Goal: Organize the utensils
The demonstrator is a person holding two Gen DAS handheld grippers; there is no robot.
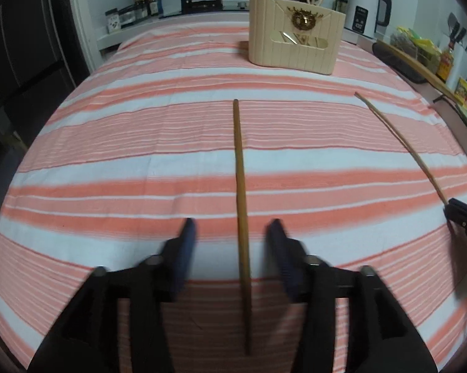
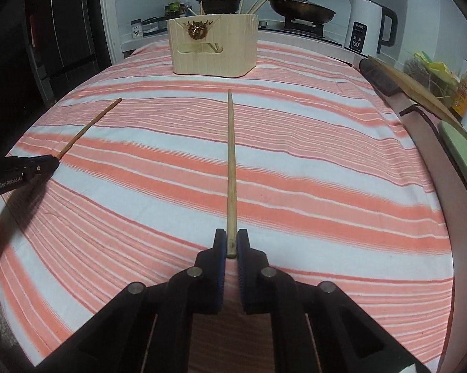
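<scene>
In the left wrist view my left gripper [image 1: 231, 222] stands open. A brown chopstick [image 1: 239, 168] runs lengthwise between its blue pads [image 1: 186, 236] without touching either, pointing away over the striped cloth [image 1: 124, 161]. My right gripper [image 2: 231, 236] is shut on the near end of a paler chopstick [image 2: 231, 161], which points toward the cream utensil holder [image 2: 214, 46]. The holder [image 1: 292, 43] stands at the far end of the cloth with several chopsticks in it. Each view catches the other gripper at its edge: the right one [image 1: 460, 214], the left one [image 2: 25, 171].
Behind the holder are a white kettle [image 2: 367, 28], a frying pan with lid [image 2: 301, 7], a red-lidded pot [image 2: 219, 1] and spice jars [image 2: 174, 7]. A long wooden board [image 2: 417, 90] and food packets line the right edge. The cloth drops off at left.
</scene>
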